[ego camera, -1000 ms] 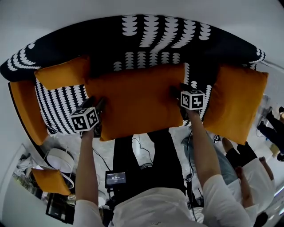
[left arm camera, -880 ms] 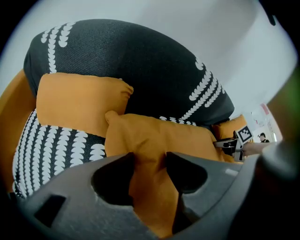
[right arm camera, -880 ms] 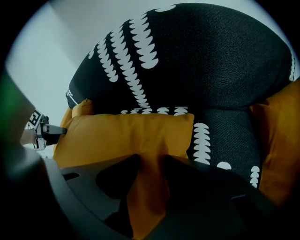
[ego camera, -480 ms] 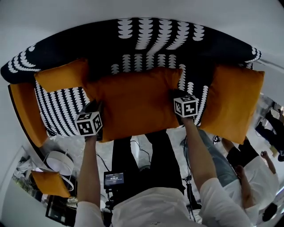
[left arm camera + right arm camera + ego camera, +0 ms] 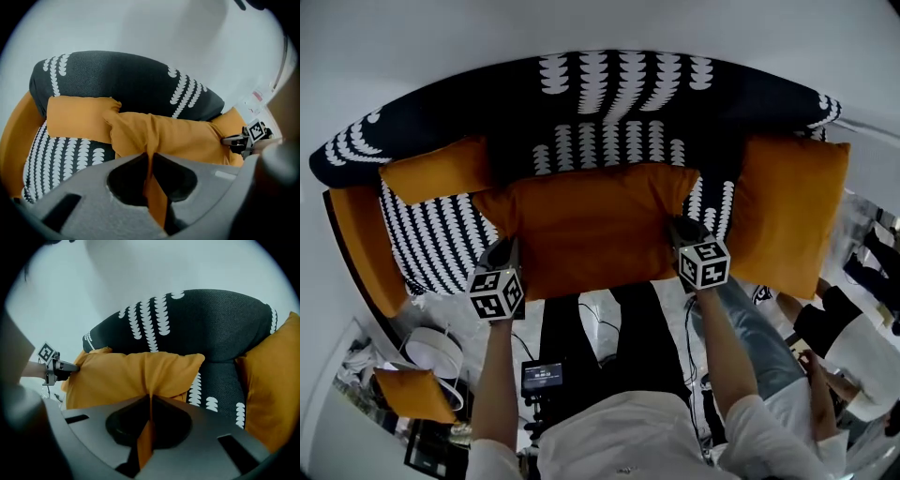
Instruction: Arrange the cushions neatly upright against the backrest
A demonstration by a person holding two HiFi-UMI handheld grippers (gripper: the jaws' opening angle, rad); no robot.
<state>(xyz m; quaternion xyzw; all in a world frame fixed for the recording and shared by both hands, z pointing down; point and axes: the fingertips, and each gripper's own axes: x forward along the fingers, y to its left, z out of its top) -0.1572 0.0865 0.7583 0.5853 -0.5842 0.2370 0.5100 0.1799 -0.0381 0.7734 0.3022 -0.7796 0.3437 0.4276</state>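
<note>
fabric of the long orange rectangular cushion (image 5: pixel 591 234) is pinched at both ends. our left gripper (image 5: pixel 508 251) has its fingers clamped on a fold at the left corner and our right gripper (image 5: pixel 680 230) on one at the right corner, both pairs having just closed. the cushion spans the middle of the black sofa with white scallop print (image 5: pixel 441 230), its long axis running side to side between our hands. the backrest (image 5: pixel 619 89) stands just beyond it, away from both fingers. neither hand looks nearer, so we judge an even tip up and back.
</note>
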